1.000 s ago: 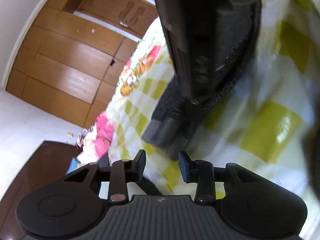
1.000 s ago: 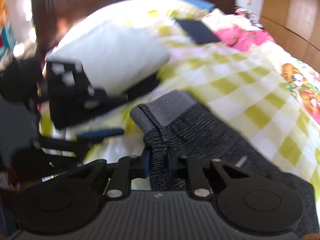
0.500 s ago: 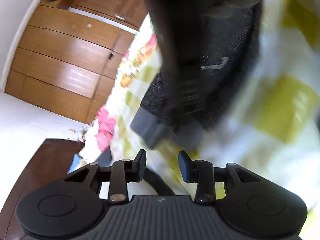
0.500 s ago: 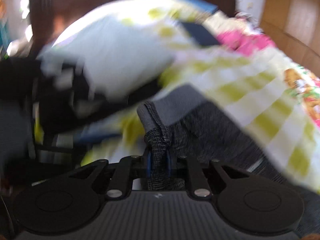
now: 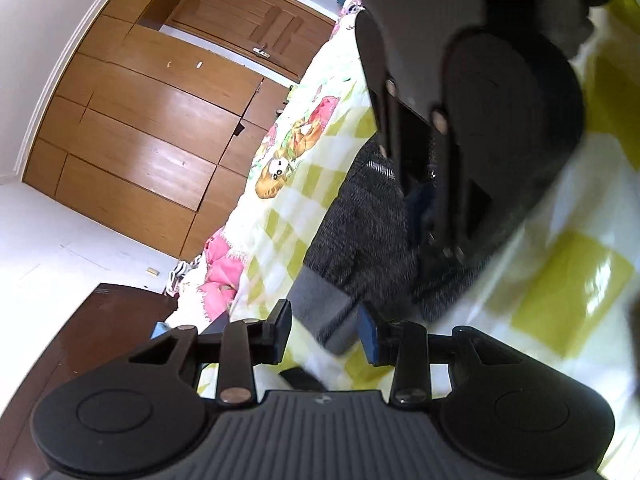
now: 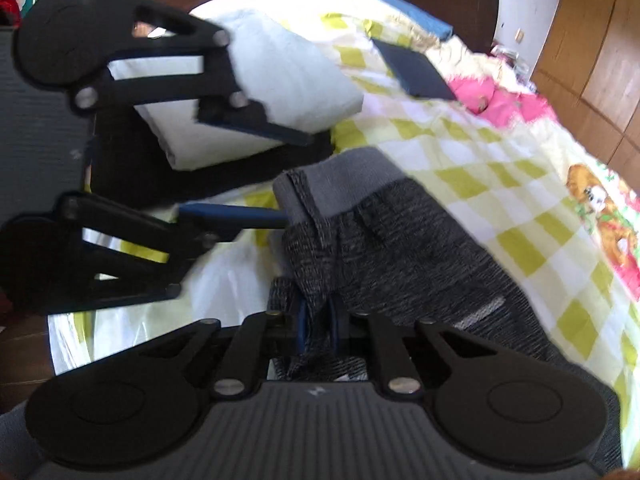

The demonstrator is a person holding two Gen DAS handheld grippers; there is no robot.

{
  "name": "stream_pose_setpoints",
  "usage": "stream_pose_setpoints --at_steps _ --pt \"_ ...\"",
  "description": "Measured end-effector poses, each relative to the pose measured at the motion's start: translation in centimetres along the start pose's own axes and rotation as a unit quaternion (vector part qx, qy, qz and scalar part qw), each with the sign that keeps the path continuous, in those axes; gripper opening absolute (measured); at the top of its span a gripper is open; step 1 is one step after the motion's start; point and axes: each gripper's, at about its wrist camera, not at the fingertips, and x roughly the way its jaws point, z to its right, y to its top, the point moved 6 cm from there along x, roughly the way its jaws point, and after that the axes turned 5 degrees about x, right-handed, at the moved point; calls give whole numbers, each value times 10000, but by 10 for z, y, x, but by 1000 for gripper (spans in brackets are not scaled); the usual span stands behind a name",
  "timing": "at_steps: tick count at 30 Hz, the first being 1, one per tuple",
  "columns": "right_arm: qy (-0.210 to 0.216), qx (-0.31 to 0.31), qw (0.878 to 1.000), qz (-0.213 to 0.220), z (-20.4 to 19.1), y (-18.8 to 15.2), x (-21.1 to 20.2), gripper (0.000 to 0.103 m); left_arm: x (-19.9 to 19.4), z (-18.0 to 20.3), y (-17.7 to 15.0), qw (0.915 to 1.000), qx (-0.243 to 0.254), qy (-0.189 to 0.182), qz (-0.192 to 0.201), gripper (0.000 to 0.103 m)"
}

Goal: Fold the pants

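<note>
The dark grey heathered knit pants (image 6: 400,248) with the plain lighter grey waistband (image 6: 344,180) are spread on the bed, over a yellow-and-white checked bedsheet (image 6: 480,176) with cartoon prints. A bunched fold of the pants fabric is pinched in the right claw (image 6: 318,328), whose jaws are closing narrowly on the cloth right at the near edge. The left claw (image 5: 324,328) is held partly open, nothing gripped; the waistband corner is seen just beyond its blue-padded fingers (image 5: 366,330), apart from them as far as can be told. A white pillow (image 6: 288,80) and a flat dark blue rectangular item (image 6: 416,68) are seen further up the bed. A brown wooden wardrobe (image 5: 152,120) is seen beside the bed.
</note>
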Motion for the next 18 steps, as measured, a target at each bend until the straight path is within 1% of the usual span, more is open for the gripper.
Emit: stream_pose_setpoints --at_steps 2,6,8,10,11,13,14,15,16,17,18 --pt "-94 -366 9993 9 -6 -3 1 8 9 0 5 10000 -37 -14 -64 51" --pt "-192 -955 9952 39 -11 -3 -10 5 5 -11 11 9999 -148 -50 5 51" --pt "-234 -1371 9903 75 -11 -1 -14 4 9 -11 10 10000 -20 -64 -21 51" --pt "-352 -1913 9808 142 -14 3 -21 4 15 -9 9 9999 68 -112 -73 51" --pt "-394 -2202 9746 146 -15 3 -24 4 16 -7 8 9998 -3 -178 -86 51" --pt "-363 -2653 9635 4 -20 -6 -24 6 18 -2 6 9991 -124 -382 -143 51" --pt "-299 -2665 9634 -62 -21 -10 -19 7 20 4 5 9989 -54 -432 -155 51" --pt "-207 -2514 9676 -121 -21 -14 -13 13 23 12 3 9988 87 -451 -191 49" --pt "-152 -2293 9729 -242 -22 -18 -6 14 26 19 2 9985 181 -463 -241 46" --pt "-178 -2067 9779 -243 -22 -18 -3 14 29 24 0 9982 215 -479 -285 45" --pt "-192 -1804 9833 -149 -21 -17 -5 14 30 26 0 9982 239 -464 -302 43"
